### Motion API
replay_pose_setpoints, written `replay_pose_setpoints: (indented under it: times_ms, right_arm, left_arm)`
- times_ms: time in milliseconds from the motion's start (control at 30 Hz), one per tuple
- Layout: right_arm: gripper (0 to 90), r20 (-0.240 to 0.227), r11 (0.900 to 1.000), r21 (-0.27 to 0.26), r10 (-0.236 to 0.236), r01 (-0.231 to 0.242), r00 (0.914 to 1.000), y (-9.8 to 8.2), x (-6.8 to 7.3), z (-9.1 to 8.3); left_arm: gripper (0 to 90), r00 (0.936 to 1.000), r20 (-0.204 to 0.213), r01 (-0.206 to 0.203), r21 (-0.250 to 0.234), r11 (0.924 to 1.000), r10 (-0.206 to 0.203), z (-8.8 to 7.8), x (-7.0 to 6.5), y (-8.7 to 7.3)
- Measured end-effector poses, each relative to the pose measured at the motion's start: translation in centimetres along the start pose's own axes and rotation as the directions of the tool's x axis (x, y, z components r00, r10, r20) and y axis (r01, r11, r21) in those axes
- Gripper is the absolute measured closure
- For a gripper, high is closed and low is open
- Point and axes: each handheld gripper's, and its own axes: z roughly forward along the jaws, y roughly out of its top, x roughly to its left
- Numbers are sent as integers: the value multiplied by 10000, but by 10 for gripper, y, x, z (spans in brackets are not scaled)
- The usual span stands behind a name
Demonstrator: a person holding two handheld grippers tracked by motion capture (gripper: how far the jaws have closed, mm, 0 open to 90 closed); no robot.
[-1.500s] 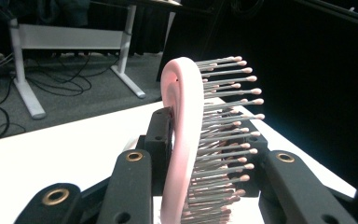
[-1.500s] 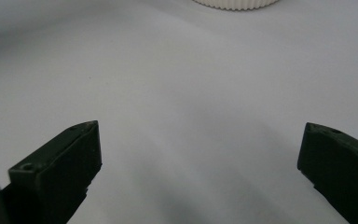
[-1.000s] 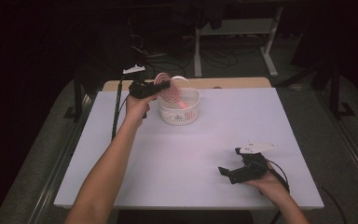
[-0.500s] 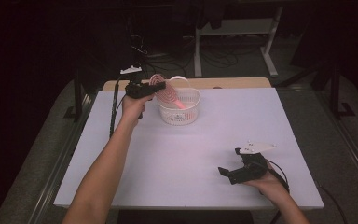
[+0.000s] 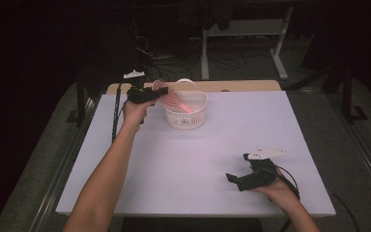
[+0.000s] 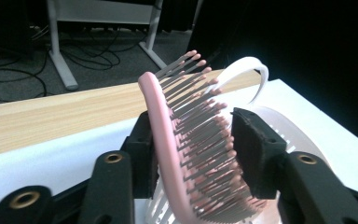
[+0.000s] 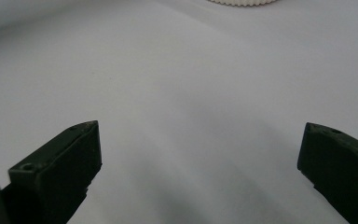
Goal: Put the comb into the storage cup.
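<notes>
Your left tongs (image 5: 160, 92) stand at the far left of the white surface (image 5: 212, 159), at the rim of the white basket (image 5: 186, 116). The pink hairbrush (image 5: 171, 99) lies between their jaws, which have just been opening. In the left gripper view the brush (image 6: 182, 154) has its curved back against the left pad, while its bristle tips reach toward the right pad; whether that pad still presses on them cannot be told.

The brush's long axis slants: the head is up by the tongs at the basket's near-left rim, and the handle runs down and rightward into the basket. The bristles face away from you, toward the basket's raised handle (image 6: 242, 70).

A small dark label shows on the basket's front wall; its writing is too small to read.

Your right tongs (image 5: 244, 176) rest at the near right of the surface, well apart from the basket, jaws spread wide and holding nothing.
</notes>
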Motion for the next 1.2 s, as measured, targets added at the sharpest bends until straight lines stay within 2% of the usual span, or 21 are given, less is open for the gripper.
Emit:
replay_pose_setpoints:
  times_ms: [333, 600, 733, 900, 1100, 1200]
  right_arm:
    - [0, -5, 10000, 38, 4, -4, 10000, 0, 0, 1]
    - [0, 5, 10000, 48, 13, -14, 10000, 0, 0, 1]
    - [0, 2, 10000, 58, 6, -6, 10000, 0, 0, 1]
    - [0, 2, 10000, 74, -10, 10, 10000, 0, 0, 2]
    - [0, 19, 10000, 93, 8, -8, 10000, -1, -2, 2]
    - [0, -11, 10000, 70, 49, -49, 10000, -2, -3, 2]
  left_arm:
    - [187, 9985, 89, -546, 449, 9975, 543, -3, 1, -1]
    - [31, 9931, 16, -1172, 580, 9914, 1173, -13, 0, 2]
    - [0, 9872, 2, -1592, 595, 9855, 1595, -21, 0, 2]
    - [0, 9827, 95, -1854, 752, 9798, 1852, -30, -1, -2]
    - [0, 9794, 183, -2020, 684, 9770, 2012, -45, -1, -8]
    - [0, 9759, 238, -2183, 779, 9728, 2171, -54, -1, -12]
